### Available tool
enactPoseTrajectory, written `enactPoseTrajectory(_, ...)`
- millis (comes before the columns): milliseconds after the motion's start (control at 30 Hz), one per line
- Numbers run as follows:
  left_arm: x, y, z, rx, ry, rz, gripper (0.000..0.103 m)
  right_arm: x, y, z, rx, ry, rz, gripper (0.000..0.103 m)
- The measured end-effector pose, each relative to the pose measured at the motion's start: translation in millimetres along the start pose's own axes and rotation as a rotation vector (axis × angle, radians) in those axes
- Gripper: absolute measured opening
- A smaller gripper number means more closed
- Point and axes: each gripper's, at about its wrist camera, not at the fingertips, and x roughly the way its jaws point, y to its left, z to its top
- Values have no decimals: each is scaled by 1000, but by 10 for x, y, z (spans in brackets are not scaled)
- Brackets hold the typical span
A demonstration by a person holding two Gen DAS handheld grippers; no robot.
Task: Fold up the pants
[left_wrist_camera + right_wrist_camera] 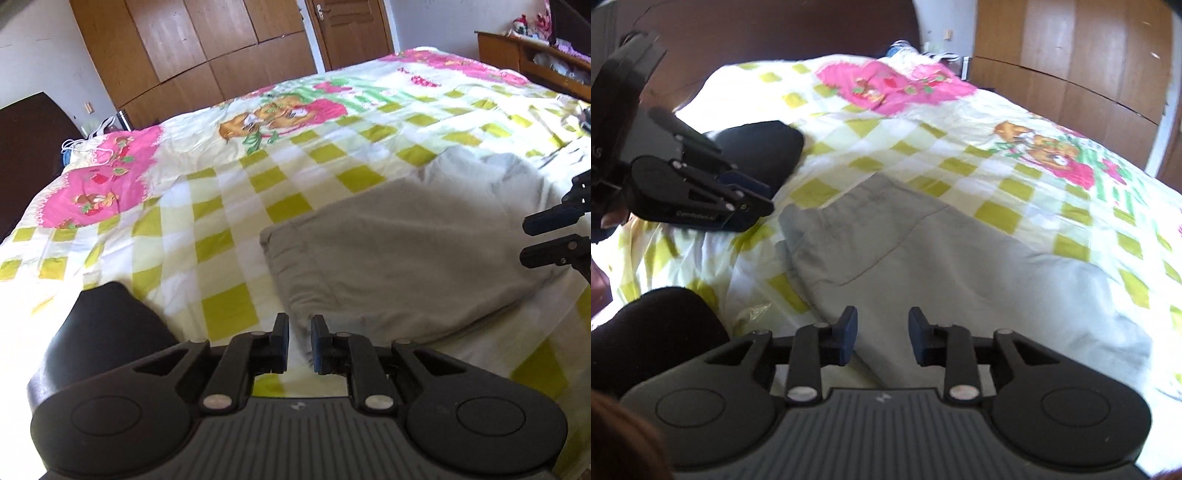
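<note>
Grey pants [406,243] lie folded on the bed's checked sheet [229,206]; they also show in the right wrist view [923,266], waistband toward the far left. My left gripper [300,343] hovers just above the pants' near corner, its jaws slightly apart with nothing between them. It appears at the left of the right wrist view [750,206]. My right gripper [882,334] is open and empty above the pants' near edge. It shows at the right edge of the left wrist view [532,240].
A folded black garment [107,325] lies on the bed at the left, also in the right wrist view [757,151]. Another dark cloth [653,332] sits near my right gripper. A wooden wardrobe [192,55] and a door [351,29] stand beyond the bed.
</note>
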Motion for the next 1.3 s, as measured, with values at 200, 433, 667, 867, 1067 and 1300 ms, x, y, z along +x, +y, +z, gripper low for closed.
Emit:
enactPoseTrajectory(200,281,-875,497,51,-44,-237,29,-789,-1357,-783,494,24,-366,33)
enactPoseTrajectory(433,669,-2132,1056,166,-40,-456,29,-1725,-2617,-1927,1091,-117,-661,36)
enactPoseTrajectory(667,667,-2926,1348,296,-39,-524,29,-1981,-3179,-2551,1364,-309,-662,35)
enactPoseTrajectory(867,661,-3190,1439,350,-25,-520,29,-2099,-3371,-2490,1342,-402,-618,2)
enactPoseTrajectory(1067,620,-3247,1550,358,-53,-498,29,-2399,-3537,-1753,1143,-581,-485,2)
enactPoseTrajectory(1300,615,-3250,1544,316,-58,-510,30,-2441,-3542,-1700,1075,-674,-472,1)
